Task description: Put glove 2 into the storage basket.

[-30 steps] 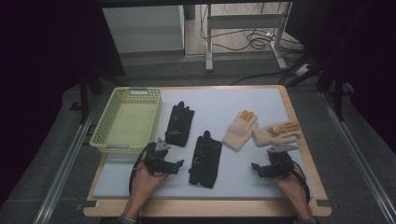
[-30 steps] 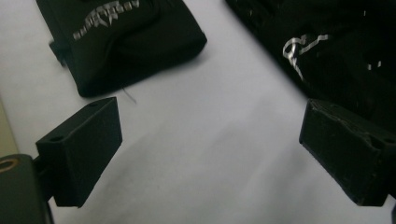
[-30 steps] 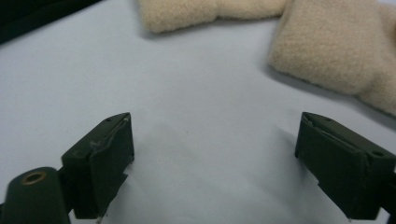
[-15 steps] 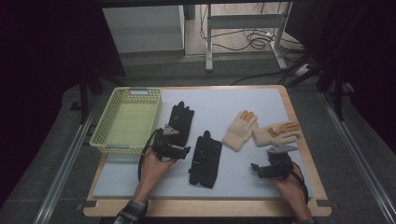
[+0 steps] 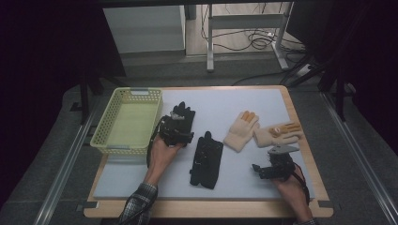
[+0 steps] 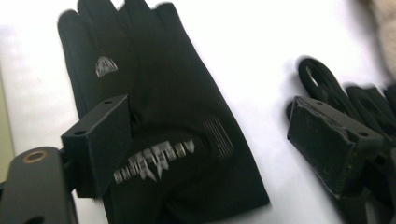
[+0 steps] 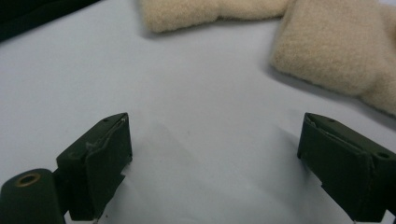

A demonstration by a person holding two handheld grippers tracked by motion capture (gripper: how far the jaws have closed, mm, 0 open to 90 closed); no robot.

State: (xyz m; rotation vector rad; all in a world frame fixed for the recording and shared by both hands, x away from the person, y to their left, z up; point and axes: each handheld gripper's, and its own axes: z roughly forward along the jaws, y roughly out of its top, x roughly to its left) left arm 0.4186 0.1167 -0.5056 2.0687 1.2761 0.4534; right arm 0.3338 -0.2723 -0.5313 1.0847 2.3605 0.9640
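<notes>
High view looks down on the table (image 5: 244, 101); gripper views sit close, the left perhaps sharing its black glove (image 6: 159, 116)

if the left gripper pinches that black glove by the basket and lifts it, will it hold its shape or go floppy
Probably floppy: the black glove lies flat like thin fabric, so its fingers would likely droop from the left gripper. It looks light for its size. It shouldn't roll, but a push might bunch it or slide it over the smooth white mat.
</notes>
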